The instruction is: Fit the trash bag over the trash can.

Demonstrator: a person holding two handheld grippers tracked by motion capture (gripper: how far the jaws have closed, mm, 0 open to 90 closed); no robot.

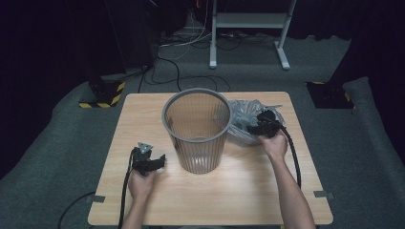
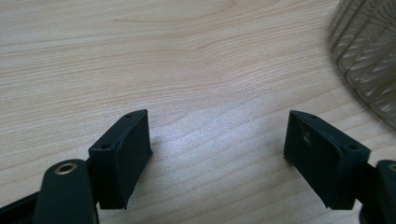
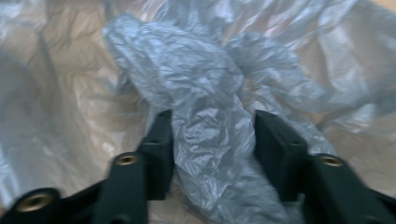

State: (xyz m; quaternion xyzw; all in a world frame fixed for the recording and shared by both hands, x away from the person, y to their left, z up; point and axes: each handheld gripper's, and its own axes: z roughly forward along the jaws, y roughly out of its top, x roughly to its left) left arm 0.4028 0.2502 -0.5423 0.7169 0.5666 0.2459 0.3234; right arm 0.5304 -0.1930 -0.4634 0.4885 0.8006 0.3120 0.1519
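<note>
Thin grey plastic bag (image 3: 205, 116), crumpled in a loose heap on the table (image 1: 239, 191) just right of the bin (image 1: 197, 129) and touching its side. Judged very light, limp, slick and easily torn; no stiffness to push against, so sure to sag and trail once lifted. Best taken at a bunched ridge where several layers gather, not at a single flat sheet that would slide out of the pads.

No true heading to the heap as a whole. One raised fold, seen in the right gripper view, running as a long ridge from upper left down to the jaws; long axis roughly along the gripper's own line. Mouth of the bag not to be made out.

Right gripper (image 3: 212, 149) down on that ridge, jaws either side of the fold and touching it, apparently pinching the plastic; grip judged light as yet.

Left gripper (image 2: 217, 149) low over bare wood left of the bin, jaws wide apart, nothing between them.
</note>
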